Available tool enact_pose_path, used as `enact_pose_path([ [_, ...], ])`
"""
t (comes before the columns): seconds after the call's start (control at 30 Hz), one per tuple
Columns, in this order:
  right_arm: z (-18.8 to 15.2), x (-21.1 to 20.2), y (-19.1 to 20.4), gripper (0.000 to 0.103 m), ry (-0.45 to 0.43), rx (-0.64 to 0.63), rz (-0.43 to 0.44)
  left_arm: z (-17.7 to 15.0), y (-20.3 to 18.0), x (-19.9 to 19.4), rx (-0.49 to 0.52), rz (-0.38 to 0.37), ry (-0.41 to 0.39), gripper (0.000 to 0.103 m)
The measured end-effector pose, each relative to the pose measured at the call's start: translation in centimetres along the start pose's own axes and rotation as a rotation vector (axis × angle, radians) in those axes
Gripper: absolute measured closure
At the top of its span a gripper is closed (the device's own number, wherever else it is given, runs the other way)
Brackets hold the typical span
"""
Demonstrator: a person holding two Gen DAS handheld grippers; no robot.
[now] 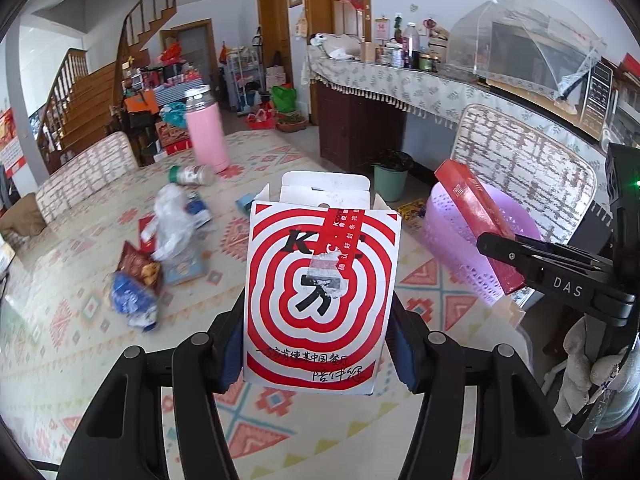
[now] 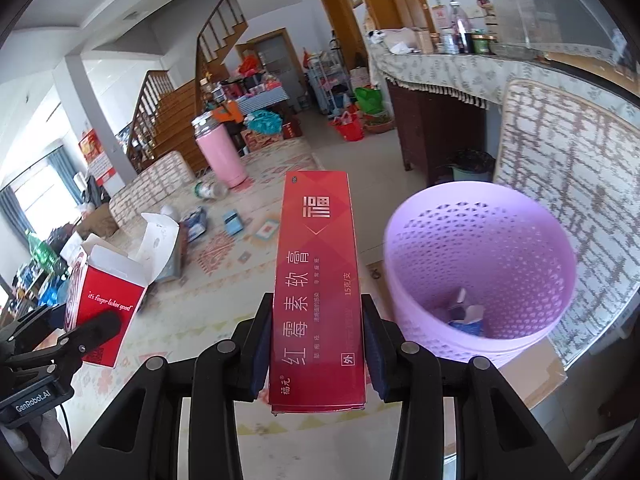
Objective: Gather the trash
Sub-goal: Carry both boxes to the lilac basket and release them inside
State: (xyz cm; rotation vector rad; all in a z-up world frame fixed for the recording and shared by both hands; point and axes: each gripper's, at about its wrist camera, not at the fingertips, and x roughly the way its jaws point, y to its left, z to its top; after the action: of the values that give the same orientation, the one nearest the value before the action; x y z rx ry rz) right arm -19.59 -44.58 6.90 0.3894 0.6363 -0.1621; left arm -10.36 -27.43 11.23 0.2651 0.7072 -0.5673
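My left gripper [image 1: 318, 344] is shut on a red-and-white KFC carton [image 1: 320, 280] with its top flap open, held above the patterned table [image 1: 60, 340]. My right gripper [image 2: 316, 344] is shut on a long red ointment box [image 2: 316, 280], held just left of the purple perforated waste basket [image 2: 480, 240]. The basket has a few scraps at its bottom. In the left wrist view the red box [image 1: 476, 224] is over the basket's [image 1: 452, 240] near rim. The KFC carton [image 2: 108, 304] also shows at left in the right wrist view. More trash lies on the table: a clear plastic bag [image 1: 172, 220], snack wrappers [image 1: 136, 272] and a fallen bottle [image 1: 192, 175].
A pink thermos [image 1: 206, 132] stands at the table's far end. Chairs with checked covers [image 1: 516, 176] stand beside the table. A green bin [image 1: 391, 178] sits on the floor by a dark cabinet. The basket rests on a cardboard box [image 2: 532, 376].
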Motion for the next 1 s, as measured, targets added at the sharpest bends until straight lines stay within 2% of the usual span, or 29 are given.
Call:
enact_pose_path([
  [0.2,1.2,-0.9,-2.9,0.06,-0.033,0.029,-0.042,2.4,-2.2,1.2,0.012,-0.056,-0.011,0.044],
  [0.47,2.7,-1.5,-7.8,0.06,-0.057,0.098,-0.105,6.6,-5.8,4.7,-0.006,-0.191,0.019,0.044],
  [0.73,3.8,0.0,-12.1,0.06,-0.036,0.16,-0.14,9.6,-10.5,10.0,-0.017,-0.335,0.1,0.044],
  [0.9,4.1,1.4,-13.7,0.06,-0.021,0.18,-0.153,10.2,-12.0,12.5,-0.024,-0.386,0.14,0.042],
  [1.0,4.2,1.9,-14.4,0.059,-0.018,0.2,-0.155,10.4,-12.5,13.0,-0.026,-0.384,0.132,0.04],
])
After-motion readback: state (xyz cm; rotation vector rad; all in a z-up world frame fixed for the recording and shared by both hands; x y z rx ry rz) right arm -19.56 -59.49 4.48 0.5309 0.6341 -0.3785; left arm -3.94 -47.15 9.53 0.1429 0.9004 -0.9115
